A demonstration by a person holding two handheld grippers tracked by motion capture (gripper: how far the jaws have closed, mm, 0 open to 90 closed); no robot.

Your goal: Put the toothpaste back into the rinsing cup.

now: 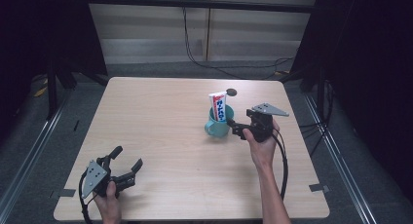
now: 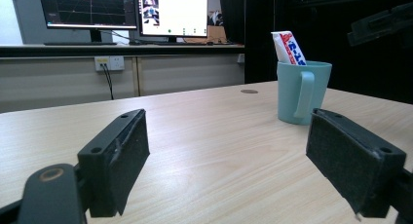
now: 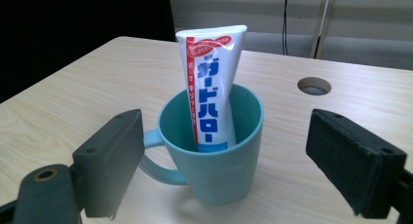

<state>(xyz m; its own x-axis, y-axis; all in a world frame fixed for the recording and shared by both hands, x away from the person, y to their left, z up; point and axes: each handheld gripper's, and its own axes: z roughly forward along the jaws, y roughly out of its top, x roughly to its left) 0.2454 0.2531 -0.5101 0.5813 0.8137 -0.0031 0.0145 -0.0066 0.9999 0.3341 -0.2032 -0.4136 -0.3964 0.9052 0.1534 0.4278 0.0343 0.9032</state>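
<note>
A teal mug (image 1: 216, 124) stands upright right of the table's middle, with a white toothpaste tube (image 1: 218, 106) leaning inside it. In the right gripper view the mug (image 3: 214, 151) and tube (image 3: 209, 97) sit just beyond the open jaws, handle toward the left jaw. My right gripper (image 1: 236, 128) is open, right beside the mug, touching nothing. My left gripper (image 1: 127, 161) is open near the front left of the table, holding nothing. The left gripper view has the mug (image 2: 298, 92) and tube (image 2: 290, 47) far off to the right.
A round cable hole (image 1: 232, 92) lies in the wooden table (image 1: 160, 117) just behind the mug. Cables hang along the back wall. Monitors (image 2: 129, 9) stand on a desk beyond the table in the left gripper view. Dark frames flank the table.
</note>
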